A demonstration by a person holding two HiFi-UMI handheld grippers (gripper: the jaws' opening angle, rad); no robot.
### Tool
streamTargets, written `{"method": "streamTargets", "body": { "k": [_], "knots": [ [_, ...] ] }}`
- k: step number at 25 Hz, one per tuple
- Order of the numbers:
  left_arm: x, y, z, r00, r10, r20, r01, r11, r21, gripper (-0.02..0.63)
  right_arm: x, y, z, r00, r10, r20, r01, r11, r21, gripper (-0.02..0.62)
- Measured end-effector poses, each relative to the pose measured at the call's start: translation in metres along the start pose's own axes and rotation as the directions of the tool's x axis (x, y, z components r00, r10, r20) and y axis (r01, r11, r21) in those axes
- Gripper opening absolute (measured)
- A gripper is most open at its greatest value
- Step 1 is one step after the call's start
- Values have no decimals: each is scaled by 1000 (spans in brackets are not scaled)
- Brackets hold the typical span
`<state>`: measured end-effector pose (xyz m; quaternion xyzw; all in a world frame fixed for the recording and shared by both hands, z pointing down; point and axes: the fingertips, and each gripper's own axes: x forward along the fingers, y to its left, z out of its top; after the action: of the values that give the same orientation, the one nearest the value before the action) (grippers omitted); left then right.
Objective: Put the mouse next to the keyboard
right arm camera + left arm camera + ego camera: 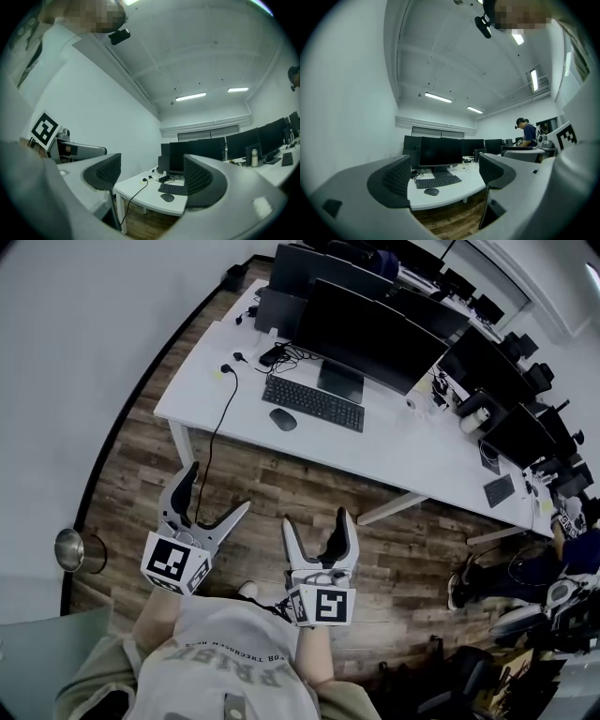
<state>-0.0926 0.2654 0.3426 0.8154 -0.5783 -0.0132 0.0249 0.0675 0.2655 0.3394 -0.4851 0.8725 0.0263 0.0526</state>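
Observation:
A dark mouse (282, 419) lies on the white desk (375, 451) just in front of the left part of the black keyboard (313, 401). The mouse (431, 191) and keyboard (438, 181) show far off between the left gripper's jaws, and again, mouse (167, 197) and keyboard (174, 189), in the right gripper view. My left gripper (214, 493) and right gripper (314, 531) hang over the wooden floor, well short of the desk. Both are open with nothing between their jaws.
A black monitor (366, 338) stands behind the keyboard, with more monitors along the desk to the right. A black cable (217, 418) drops off the desk's front left edge to the floor. A metal bin (69, 549) stands at the left. A person (528, 133) stands far off.

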Motion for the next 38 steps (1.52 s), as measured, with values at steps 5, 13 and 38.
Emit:
{"method": "streamTargets", "body": {
  "k": [5, 13, 38],
  "knots": [
    [17, -15, -7, 999, 28, -24, -28, 1000, 6, 437, -1, -30, -6, 1000, 21, -5, -21, 1000, 17, 407],
    [33, -10, -21, 993, 81, -86, -81, 997, 12, 440, 13, -57, -27, 998, 41, -42, -38, 997, 63, 407],
    [255, 142, -32, 991, 41, -124, -46, 998, -33, 440, 236, -122, -85, 983, 36, -181, -38, 999, -5, 407]
  ]
}}
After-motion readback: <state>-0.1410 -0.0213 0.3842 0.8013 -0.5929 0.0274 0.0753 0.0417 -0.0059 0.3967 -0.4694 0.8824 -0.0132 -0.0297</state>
